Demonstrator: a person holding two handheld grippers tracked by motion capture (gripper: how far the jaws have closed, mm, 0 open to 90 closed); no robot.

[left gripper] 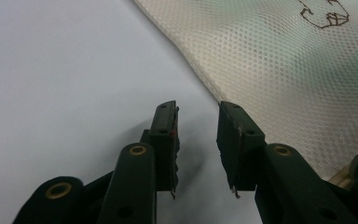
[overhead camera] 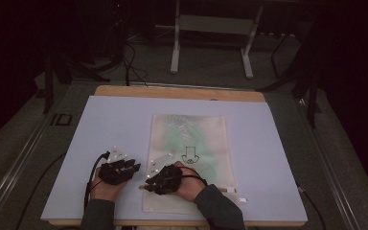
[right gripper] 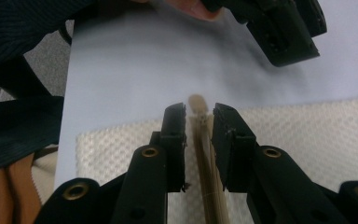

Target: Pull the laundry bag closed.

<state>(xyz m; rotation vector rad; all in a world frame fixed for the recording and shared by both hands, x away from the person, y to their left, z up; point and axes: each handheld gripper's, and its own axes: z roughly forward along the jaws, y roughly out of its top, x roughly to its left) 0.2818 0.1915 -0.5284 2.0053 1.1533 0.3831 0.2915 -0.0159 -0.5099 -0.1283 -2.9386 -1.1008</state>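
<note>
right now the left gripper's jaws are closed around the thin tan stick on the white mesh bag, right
Not quite: it is the right gripper whose jaws flank the thin tan stick on the white mesh bag, as the right gripper view shows. The left gripper is open over the table.

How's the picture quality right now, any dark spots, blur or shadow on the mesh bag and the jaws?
High view: dim, room black, mesh bag pale but readable. Left gripper view: evenly lit, weave sharp, soft shadow under the left gripper. Right gripper view: zipper strip blurred between the right gripper jaws.
</note>
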